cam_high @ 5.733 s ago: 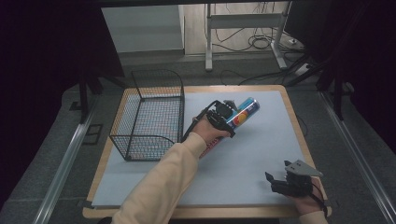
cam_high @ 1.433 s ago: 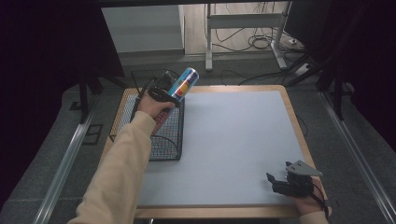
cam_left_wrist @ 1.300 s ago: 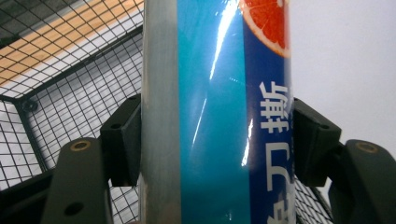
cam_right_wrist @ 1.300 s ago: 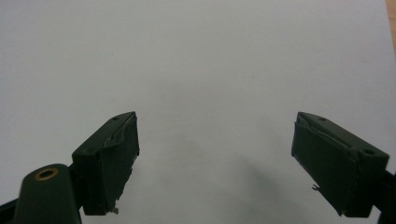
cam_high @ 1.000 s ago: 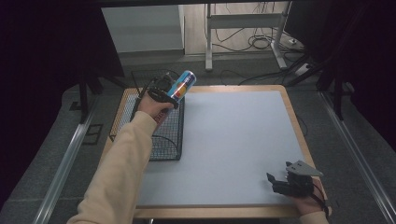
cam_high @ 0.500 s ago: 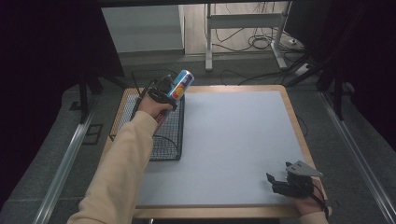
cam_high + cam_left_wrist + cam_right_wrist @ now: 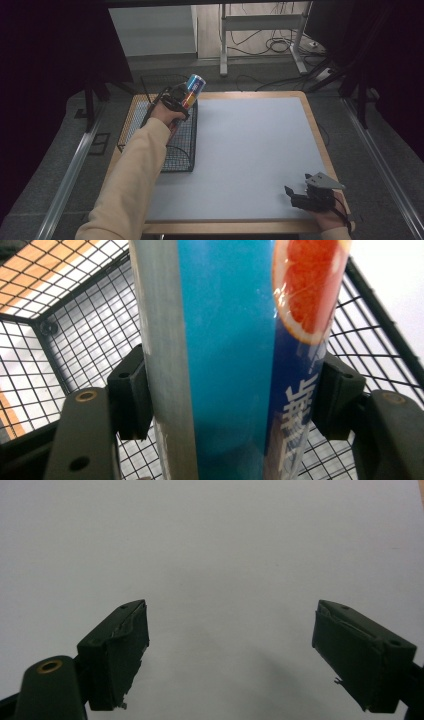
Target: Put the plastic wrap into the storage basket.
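Carried leftward from mid-tabletop, the can now hangs over the far end of the wire basket, tilted, its top pointing away from the person; since 1.4 s ago it has dipped slightly. Left hand-held gripper is clamped on the can, both pads pressed against its sides, mesh visible beneath. Right hand-held gripper rests at the near right corner of the tabletop, jaws wide apart and empty. Risk: released while tilted, the can may strike the basket rim and roll out; the smooth wall could also slip between the pads.
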`<state>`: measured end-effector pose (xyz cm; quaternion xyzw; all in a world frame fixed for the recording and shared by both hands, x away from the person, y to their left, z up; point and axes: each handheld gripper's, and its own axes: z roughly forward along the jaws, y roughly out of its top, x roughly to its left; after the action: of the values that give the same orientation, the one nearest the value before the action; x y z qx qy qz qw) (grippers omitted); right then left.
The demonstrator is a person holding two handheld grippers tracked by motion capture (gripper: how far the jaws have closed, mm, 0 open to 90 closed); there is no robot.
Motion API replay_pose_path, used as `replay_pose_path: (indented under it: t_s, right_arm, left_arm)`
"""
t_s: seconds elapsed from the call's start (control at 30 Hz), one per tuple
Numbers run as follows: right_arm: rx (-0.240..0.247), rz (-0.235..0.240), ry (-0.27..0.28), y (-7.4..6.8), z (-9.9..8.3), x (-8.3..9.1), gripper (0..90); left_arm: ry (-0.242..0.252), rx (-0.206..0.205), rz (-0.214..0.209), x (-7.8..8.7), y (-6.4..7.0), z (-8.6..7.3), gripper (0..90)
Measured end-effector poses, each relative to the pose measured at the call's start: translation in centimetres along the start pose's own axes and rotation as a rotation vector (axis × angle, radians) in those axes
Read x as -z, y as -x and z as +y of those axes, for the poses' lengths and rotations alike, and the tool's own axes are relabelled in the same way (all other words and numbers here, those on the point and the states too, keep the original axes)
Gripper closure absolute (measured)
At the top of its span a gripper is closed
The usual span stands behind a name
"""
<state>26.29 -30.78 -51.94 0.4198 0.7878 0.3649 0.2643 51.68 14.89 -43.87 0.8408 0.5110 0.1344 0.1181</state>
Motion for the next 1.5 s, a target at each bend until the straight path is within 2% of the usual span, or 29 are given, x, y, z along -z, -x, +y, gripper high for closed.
replay_pose_path:
  t_s: [0.13, 0.47, 0.63, 0.67, 0.77, 1.0, 1.13, 1.23, 1.43, 1.47, 1.5]
  right_arm:
    - [0.0, 0.001, 0.001, -0.1, 0.0, 0.0, 15.4]
    - [0.005, 0.002, 0.0, -0.2, 0.0, 0.0, 15.4]
    - [0.006, 0.001, 0.001, -0.2, 0.1, 0.0, 15.4]
    - [0.006, 0.0, 0.0, -0.2, 0.0, 0.1, 15.4]
    - [0.006, 0.002, 0.001, -0.2, 0.0, 0.1, 15.4]
    - [0.008, 0.001, -0.003, -0.1, -0.1, 0.1, 15.4]
    - [0.003, -0.001, 0.001, 0.0, -0.1, 0.2, 15.4]
    - [0.002, -0.001, 0.0, 0.0, -0.1, 0.3, 15.4]
    - [-0.003, -0.006, 0.004, 0.0, -0.1, 0.3, 15.4]
    - [-0.004, -0.007, 0.004, 0.0, 0.0, 0.3, 15.4]
    - [-0.006, -0.006, 0.006, 0.0, 0.0, 0.3, 15.4]
  left_arm:
    - [-0.011, 0.01, 0.022, -0.3, -0.1, 0.1, 31.8]
    - [-0.005, -0.016, 0.049, -0.4, -0.1, 0.3, 31.2]
    - [0.01, -0.015, 0.05, -0.3, -0.1, 0.3, 30.6]
    - [0.028, -0.013, 0.051, -0.3, 0.0, 0.3, 30.2]
    - [0.045, -0.023, 0.04, -0.1, 0.0, 0.3, 25.0]
    - [0.054, -0.031, 0.043, 0.1, 0.0, 0.1, 23.8]
    - [0.066, -0.015, 0.029, 0.7, -0.1, 0.0, 16.3]
    - [0.125, 0.011, 0.0, 1.7, -0.1, -0.6, 15.5]
    - [0.208, 0.016, -0.06, 3.7, 0.4, -1.4, 15.3]
    - [0.208, 0.016, -0.06, 3.7, 0.4, -1.4, 15.3]
    - [0.233, 0.013, -0.084, 4.5, 0.8, -1.7, 15.3]
